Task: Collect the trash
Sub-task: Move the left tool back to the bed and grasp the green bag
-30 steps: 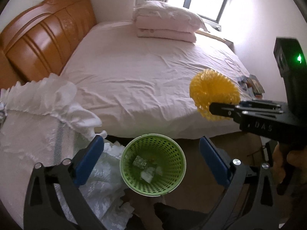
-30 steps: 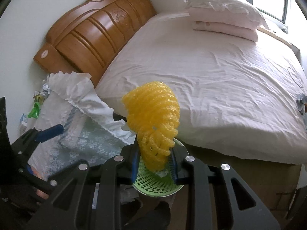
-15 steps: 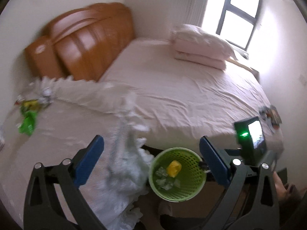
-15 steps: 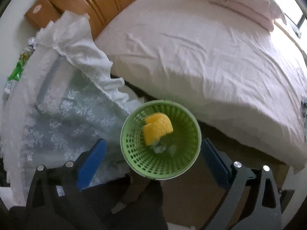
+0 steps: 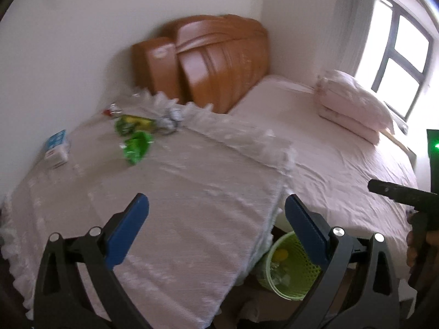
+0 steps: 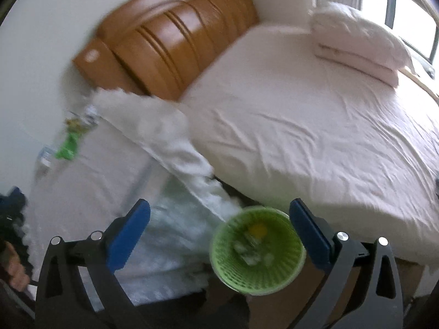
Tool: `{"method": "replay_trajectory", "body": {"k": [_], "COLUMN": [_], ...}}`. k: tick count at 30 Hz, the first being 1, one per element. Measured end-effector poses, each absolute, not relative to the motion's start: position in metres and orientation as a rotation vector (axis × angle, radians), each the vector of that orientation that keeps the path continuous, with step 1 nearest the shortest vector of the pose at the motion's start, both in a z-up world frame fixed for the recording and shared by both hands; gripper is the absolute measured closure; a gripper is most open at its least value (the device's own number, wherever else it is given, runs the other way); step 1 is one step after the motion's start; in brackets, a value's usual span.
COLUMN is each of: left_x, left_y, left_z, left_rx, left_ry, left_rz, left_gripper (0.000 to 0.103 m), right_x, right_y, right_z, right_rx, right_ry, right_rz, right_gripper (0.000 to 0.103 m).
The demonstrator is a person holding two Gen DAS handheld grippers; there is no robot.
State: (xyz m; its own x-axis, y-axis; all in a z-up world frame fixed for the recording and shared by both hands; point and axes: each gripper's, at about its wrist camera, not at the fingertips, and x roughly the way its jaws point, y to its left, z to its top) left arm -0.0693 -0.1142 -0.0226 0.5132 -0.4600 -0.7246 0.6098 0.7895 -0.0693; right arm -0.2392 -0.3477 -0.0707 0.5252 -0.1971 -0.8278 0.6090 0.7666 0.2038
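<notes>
- My right fingers [image 6: 219, 235] are spreading to their widest, with nothing between the blue pads [image 6: 129, 233]; they hang just above the bin [image 6: 258, 252].
- My left fingers [image 5: 216, 233] stand wide apart too, empty, over the desk [image 5: 170, 208] with its white lacy cover.
- The bin is green mesh and stands on the floor in the gap between the desk and the bed [image 6: 315, 126].
- Inside the bin lies the yellow net [image 6: 258, 229], near the far wall, with some pale scraps [image 6: 252, 255] beside it.
- From the left view the bin [image 5: 288, 271] shows low down, partly behind my right-hand pad, yellow net [image 5: 281, 253] inside.
- More trash sits at the far end of the desk: green wrappers [image 5: 135, 137], crumpled foil [image 5: 171, 118] just beside them, and a small red bit [image 5: 109, 111] by the wall.
- A blue-and-white box [image 5: 56, 148] lies at the desk's left edge, apart from the wrappers.
- The right gripper's black body shows at the right edge of the left view, a hand [image 5: 419, 244] on its handle.
- Folded quilts [image 5: 354, 107] are stacked on the bed near the window [image 5: 400, 63]; the wooden headboard [image 5: 214, 60] stands against the wall.
- Both views are blurred.
</notes>
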Motion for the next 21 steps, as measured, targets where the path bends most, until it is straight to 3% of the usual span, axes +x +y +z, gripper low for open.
{"method": "replay_trajectory", "body": {"k": [9, 21], "left_x": [-0.031, 0.119], "left_y": [-0.085, -0.108], "left_z": [-0.03, -0.097], "left_rx": [0.172, 0.182], "left_ry": [0.804, 0.915], "left_rz": [-0.537, -0.325], "left_gripper": [0.008, 0.008], "right_x": [-0.175, -0.097], "right_y": [-0.321, -0.293], "right_z": [-0.058, -0.058], "right_rx": [0.473, 0.452], "right_ry": [0.901, 0.93], "right_rz": [-0.39, -0.288], "right_gripper": [0.003, 0.002]}}
